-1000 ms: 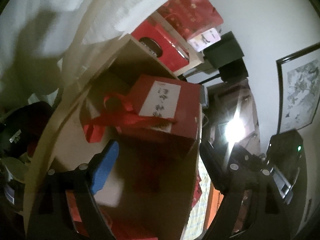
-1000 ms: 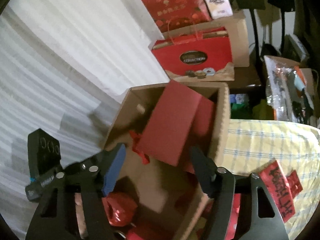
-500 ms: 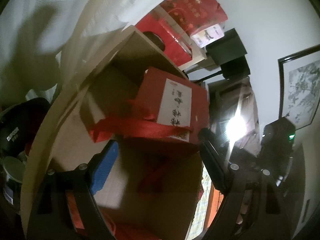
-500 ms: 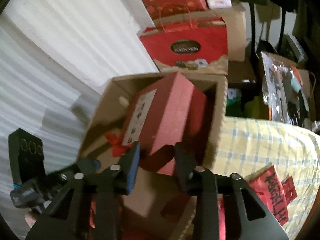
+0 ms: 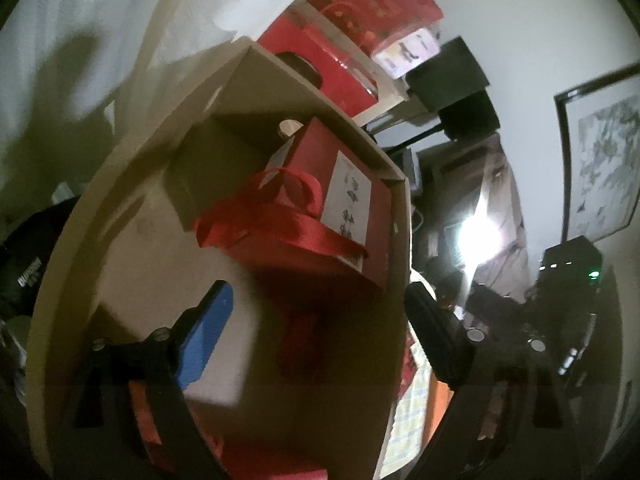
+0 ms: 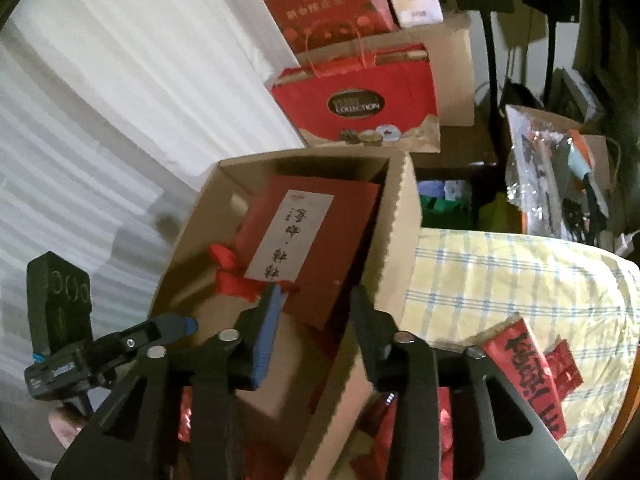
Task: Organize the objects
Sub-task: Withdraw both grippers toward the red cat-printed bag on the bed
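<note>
A red gift box with a white label and a red ribbon lies tilted inside an open cardboard box. It also shows in the left wrist view, inside the same cardboard box. My right gripper is open just behind the gift box's near end, with nothing between its fingers. My left gripper is open and empty, above the cardboard box's floor, apart from the gift box.
A red "Collection" bag and another red bag stand behind the box. A yellow checked cloth with red packets lies to the right. Red items lie low in the box. White curtain is at left.
The gift box has dropped from its tilt against the box wall to lie deeper in the box, label up. My right gripper closed partway, then opened and drew back from it.
</note>
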